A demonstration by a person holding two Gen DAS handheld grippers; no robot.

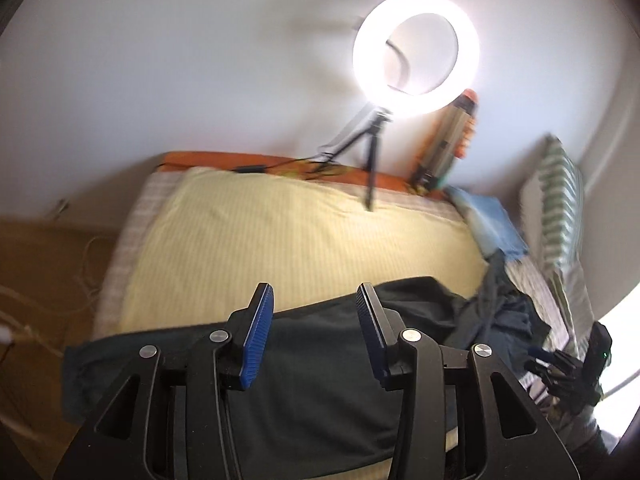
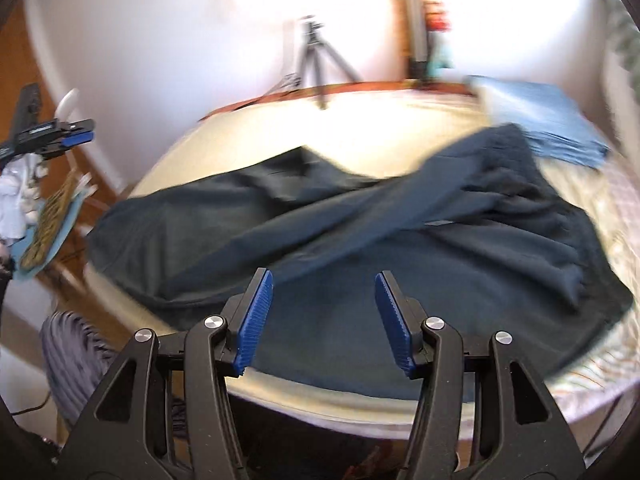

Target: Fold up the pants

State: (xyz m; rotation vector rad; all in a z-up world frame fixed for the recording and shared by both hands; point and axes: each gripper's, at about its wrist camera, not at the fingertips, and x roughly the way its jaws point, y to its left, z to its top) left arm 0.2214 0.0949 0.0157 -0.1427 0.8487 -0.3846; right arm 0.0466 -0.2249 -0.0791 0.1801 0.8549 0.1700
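Dark navy pants (image 2: 360,240) lie spread and loosely doubled over on the yellow sheet (image 1: 280,240) of a bed, with the waistband bunched at the right. My left gripper (image 1: 313,292) hovers over the pants (image 1: 320,380) near their left part, open, with nothing between its blue pads. My right gripper (image 2: 323,280) hangs above the near edge of the pants, also open and holding nothing. Each gripper shows at the edge of the other's view: the right gripper (image 1: 560,364) at far right, the left gripper (image 2: 76,132) at far left.
A lit ring light (image 1: 416,54) on a small tripod stands at the bed's far edge by the white wall. A folded blue cloth (image 1: 492,228) and a green-striped pillow (image 1: 560,200) lie at the right. Wooden floor (image 1: 40,280) with cables is at the left.
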